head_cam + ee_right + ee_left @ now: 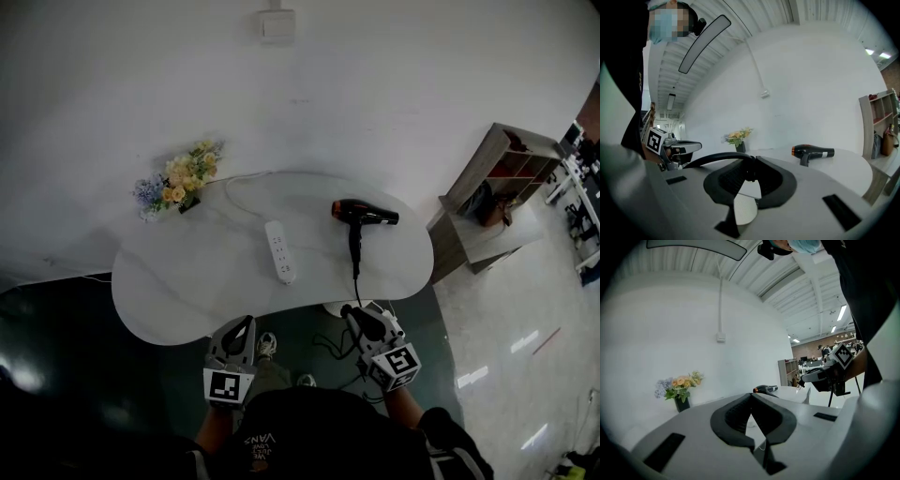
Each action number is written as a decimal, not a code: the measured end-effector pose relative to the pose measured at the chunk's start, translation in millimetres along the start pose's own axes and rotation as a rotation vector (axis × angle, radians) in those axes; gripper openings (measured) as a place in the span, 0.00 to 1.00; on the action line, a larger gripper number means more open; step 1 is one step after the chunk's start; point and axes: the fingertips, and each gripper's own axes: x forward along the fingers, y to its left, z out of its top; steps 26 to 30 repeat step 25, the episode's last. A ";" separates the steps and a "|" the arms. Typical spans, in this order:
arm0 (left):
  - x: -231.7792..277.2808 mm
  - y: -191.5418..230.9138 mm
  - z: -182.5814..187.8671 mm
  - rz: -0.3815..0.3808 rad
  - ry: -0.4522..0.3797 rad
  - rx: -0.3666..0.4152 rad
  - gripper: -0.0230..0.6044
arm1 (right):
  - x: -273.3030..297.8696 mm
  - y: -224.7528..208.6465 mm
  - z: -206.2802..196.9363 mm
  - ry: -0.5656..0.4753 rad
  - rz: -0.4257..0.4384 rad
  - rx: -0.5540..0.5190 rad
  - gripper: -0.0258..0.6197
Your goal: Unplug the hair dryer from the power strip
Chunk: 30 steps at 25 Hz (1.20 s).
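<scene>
Head view: a white oval desk against a white wall carries flowers, the power strip at centre with no plug visible in it, and the hair dryer to its right. The dryer's black cord drops over the near edge towards the right gripper.

Left gripper view: we see the left gripper with its jaws clenched on nothing.

Right gripper view: the jaws are grasping the cord's end.

We judge the risk thus: drawing that cord further back could tauten it and drag the dryer off the desk.
</scene>
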 end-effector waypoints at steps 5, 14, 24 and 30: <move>-17.2 -9.7 -2.6 -0.002 0.003 0.004 0.07 | -11.6 8.0 -0.8 -0.004 0.000 -0.002 0.16; -25.4 -21.0 0.0 -0.002 -0.014 0.015 0.07 | -15.4 13.3 2.2 -0.018 0.003 -0.008 0.16; -21.4 -23.6 -4.0 -0.003 -0.027 -0.008 0.07 | -6.8 13.1 0.4 -0.017 0.004 0.004 0.16; -21.0 -23.5 -5.2 -0.004 -0.028 -0.011 0.07 | -5.5 12.6 -1.0 -0.015 0.005 0.004 0.16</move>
